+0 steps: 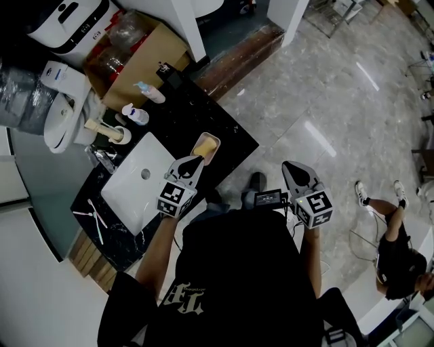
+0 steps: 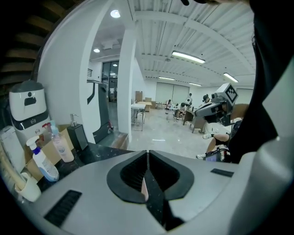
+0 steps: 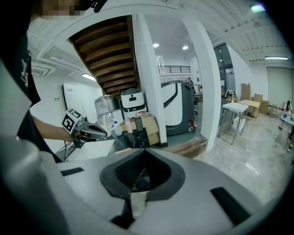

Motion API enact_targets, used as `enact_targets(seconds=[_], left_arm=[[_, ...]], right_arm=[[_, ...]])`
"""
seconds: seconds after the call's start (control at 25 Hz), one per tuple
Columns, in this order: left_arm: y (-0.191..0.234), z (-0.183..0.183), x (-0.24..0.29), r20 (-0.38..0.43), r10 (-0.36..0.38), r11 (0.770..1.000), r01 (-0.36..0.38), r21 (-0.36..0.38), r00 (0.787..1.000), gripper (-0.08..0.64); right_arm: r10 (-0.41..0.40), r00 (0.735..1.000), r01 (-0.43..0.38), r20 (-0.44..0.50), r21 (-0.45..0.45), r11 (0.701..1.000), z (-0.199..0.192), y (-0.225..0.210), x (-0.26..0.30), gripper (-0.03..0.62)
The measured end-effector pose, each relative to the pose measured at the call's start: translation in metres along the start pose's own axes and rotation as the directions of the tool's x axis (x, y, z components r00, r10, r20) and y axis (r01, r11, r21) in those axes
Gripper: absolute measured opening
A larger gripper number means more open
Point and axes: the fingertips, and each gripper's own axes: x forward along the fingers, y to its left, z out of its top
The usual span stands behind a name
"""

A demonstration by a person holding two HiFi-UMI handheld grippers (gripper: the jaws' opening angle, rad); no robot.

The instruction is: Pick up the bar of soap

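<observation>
In the head view a pale yellow bar of soap [image 1: 205, 146] lies in a shallow dish on the black countertop [image 1: 224, 129], near its front right corner. My left gripper [image 1: 198, 160] hovers just in front of the dish, tip pointing at it, jaws shut and holding nothing; its own view shows the two jaws [image 2: 147, 151] meeting in a line. My right gripper [image 1: 289, 167] is held over the floor to the right of the counter, away from the soap, its jaws [image 3: 144, 150] closed to a point with nothing held.
A white square basin [image 1: 139, 181] sits left of the soap dish. Spray bottles [image 1: 150, 93], a black pump dispenser [image 1: 165, 70], a cardboard box [image 1: 135, 61] and a white machine [image 1: 68, 20] stand behind. A person [image 1: 397, 247] sits at the right.
</observation>
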Motion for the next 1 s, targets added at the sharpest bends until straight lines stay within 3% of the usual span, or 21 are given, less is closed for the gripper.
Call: enact_targets(seconds=[0.2, 0.6, 0.84, 1.0], left_arm=[[0.006, -0.012, 0.012, -0.029, -0.016, 1.000, 0.017, 0.017, 0.999, 0.004], [0.023, -0.051, 0.043, -0.168, -0.003, 0.996, 0.018, 0.082, 0.986, 0.104], [0.034, -0.082, 0.058, -0.297, 0.010, 0.994, 0.024, 0.110, 0.955, 0.124], [0.043, -0.095, 0.072, -0.347, 0.020, 0.991, 0.027, 0.130, 0.938, 0.124]], right_arm=[[-0.010, 1.000, 0.010, -0.003, 0.001, 1.000, -0.001, 0.000, -0.001, 0.011], [-0.017, 1.000, 0.017, -0.012, 0.025, 1.000, -0.009, -0.003, -0.004, 0.011], [-0.016, 1.000, 0.016, -0.007, 0.024, 1.000, -0.013, -0.002, -0.006, 0.011], [-0.002, 1.000, 0.001, 0.023, 0.081, 0.997, -0.010, -0.003, -0.006, 0.011]])
